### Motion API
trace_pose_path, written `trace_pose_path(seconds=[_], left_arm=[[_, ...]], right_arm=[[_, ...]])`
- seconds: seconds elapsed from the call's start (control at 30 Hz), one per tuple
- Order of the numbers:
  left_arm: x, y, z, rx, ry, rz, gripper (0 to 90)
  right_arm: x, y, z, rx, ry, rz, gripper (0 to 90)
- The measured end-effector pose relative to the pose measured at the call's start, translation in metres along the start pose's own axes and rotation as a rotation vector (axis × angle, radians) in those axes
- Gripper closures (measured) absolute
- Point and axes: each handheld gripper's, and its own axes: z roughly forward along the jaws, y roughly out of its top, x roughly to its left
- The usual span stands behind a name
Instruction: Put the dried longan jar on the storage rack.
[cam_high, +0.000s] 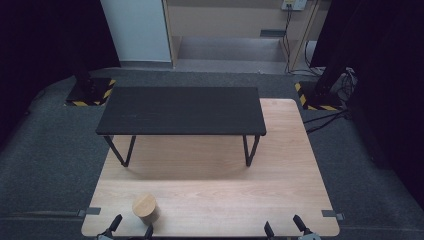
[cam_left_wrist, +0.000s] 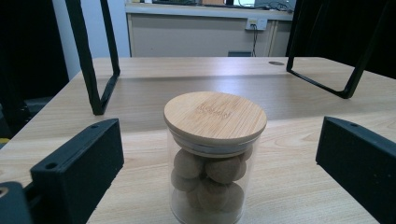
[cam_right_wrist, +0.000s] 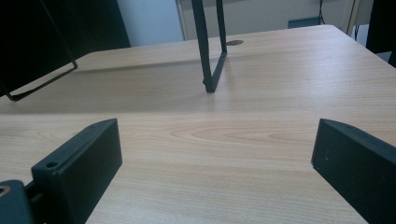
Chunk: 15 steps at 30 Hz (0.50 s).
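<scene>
Because the left gripper (cam_left_wrist: 217, 163) is spread wide around the untouched jar (cam_left_wrist: 212, 158) and the right gripper (cam_right_wrist: 215, 163) spread over bare table (cam_right_wrist: 261, 88), uneven closing risks tipping the jar.

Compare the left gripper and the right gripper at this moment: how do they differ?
The left gripper has the glass jar standing between its open jaws, untouched; the right gripper has bare wooden table between its jaws. The left sits at the near left edge, the right at the near right. Both are open.
</scene>
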Motion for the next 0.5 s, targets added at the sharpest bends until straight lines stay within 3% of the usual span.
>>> trace_pose_path(seconds=[0.5], left_arm=[[0.0014,-0.0069,0.0090,0.020,0.000,0.010,0.0]], right_arm=[[0.0017,-0.0003,0.0023,0.007,0.008,-0.002,1.9]])
